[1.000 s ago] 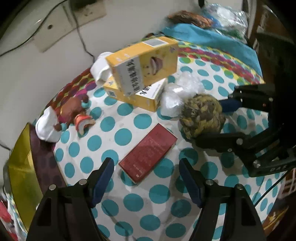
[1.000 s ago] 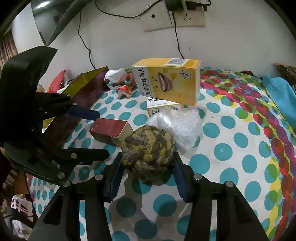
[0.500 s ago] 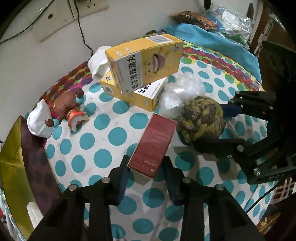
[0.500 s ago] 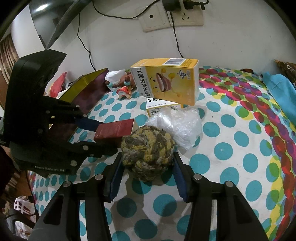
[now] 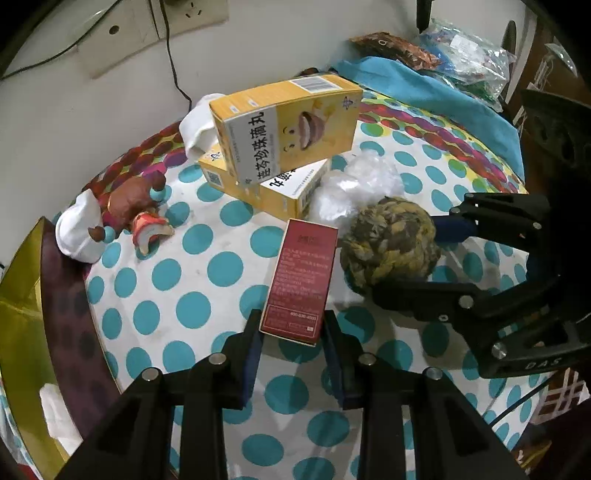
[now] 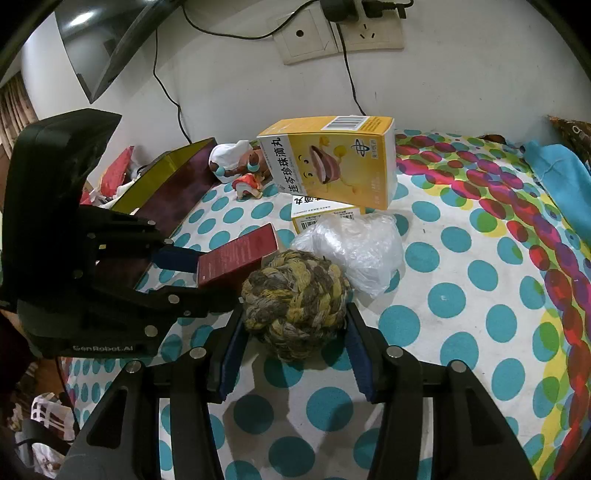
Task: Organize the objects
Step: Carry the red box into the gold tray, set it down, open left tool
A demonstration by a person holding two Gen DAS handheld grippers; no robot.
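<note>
My left gripper (image 5: 291,343) is shut on the near end of a flat red box (image 5: 301,284), which is tilted up off the dotted cloth; it also shows in the right wrist view (image 6: 236,258). My right gripper (image 6: 291,350) is shut on a woven yellow-brown rope ball (image 6: 295,302), also in the left wrist view (image 5: 388,247) just right of the red box. Two yellow medicine boxes (image 5: 288,129) are stacked behind them, with a crumpled clear plastic bag (image 6: 354,247) at their foot.
A small figurine with a white hat (image 5: 110,221) lies at the left. A gold and maroon open box (image 5: 22,314) stands at the table's left edge. Blue cloth (image 5: 424,92) and bags lie at the far right. The wall with sockets (image 6: 340,33) is close behind.
My left gripper moved forward and closed on the red box, then lifted and turned its near end. My right gripper stayed shut on the rope ball.
</note>
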